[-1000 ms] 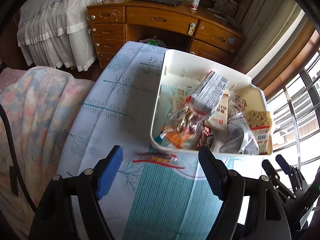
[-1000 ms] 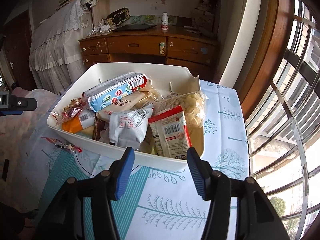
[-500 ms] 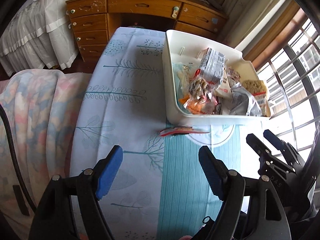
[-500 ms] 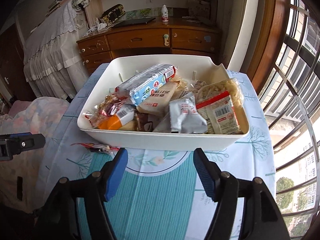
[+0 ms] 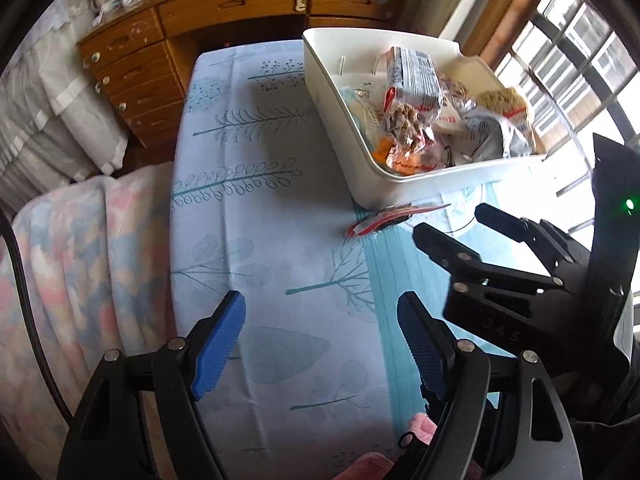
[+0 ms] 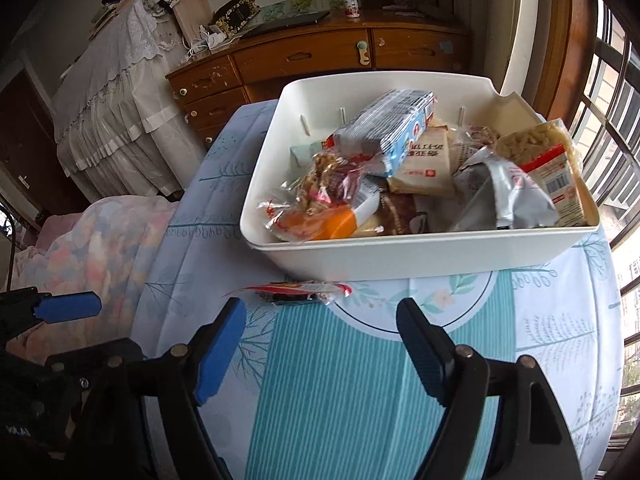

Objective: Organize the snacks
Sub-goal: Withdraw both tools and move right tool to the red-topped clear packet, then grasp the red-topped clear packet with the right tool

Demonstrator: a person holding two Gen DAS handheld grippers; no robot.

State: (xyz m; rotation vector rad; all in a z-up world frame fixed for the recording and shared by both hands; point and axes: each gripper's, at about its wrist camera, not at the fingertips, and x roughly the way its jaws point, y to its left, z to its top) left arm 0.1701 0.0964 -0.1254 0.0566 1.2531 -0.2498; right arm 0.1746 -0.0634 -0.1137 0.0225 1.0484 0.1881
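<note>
Judging the tidying as nearly finished: seeing most of the snacks already piled inside the white bin (image 6: 400, 256), with a blue-and-white packet (image 6: 384, 132) lying across the top, an orange pack (image 6: 316, 224) toward the bin's 7 o'clock corner, and a grey pouch (image 6: 496, 196) and a clear bag of pale pieces (image 6: 548, 160) toward 3 o'clock. Finding just one loose red-and-clear packet (image 6: 296, 292) left out, lying flat on the tablecloth (image 6: 340, 380) just beside the bin's near wall, and not managing to tell whether touching it. Reckoning on one remaining step, lifting that packet and dropping it into the bin. Spotting no other stray snack on the cloth in either view.

Holding the right gripper (image 6: 320, 312) above the cloth with jaws standing apart, having just been opening them, and gripping nothing. Facing the loose packet at about 11 o'clock, just beyond the blue pads. Holding the left gripper (image 5: 320, 304) spread apart as well, clasping nothing, hovering over bare cloth with the packet well off at 1 o'clock.

Getting from the right wrist view the bin's contents laid open from above, the wooden desk (image 6: 320, 56) with a small bottle (image 6: 351, 1) at 12 o'clock, and only one blue pad of the left gripper at 9 o'clock. Getting from the left wrist view what that one is missing: the right gripper seen side-on at 3 o'clock with its tips near the packet, a broad stretch of cloth at 11 o'clock, a pastel blanket (image 5: 60, 260) at 9 o'clock, and something pink at 6 o'clock, while losing part of the snack pile behind the bin's near wall.
</note>
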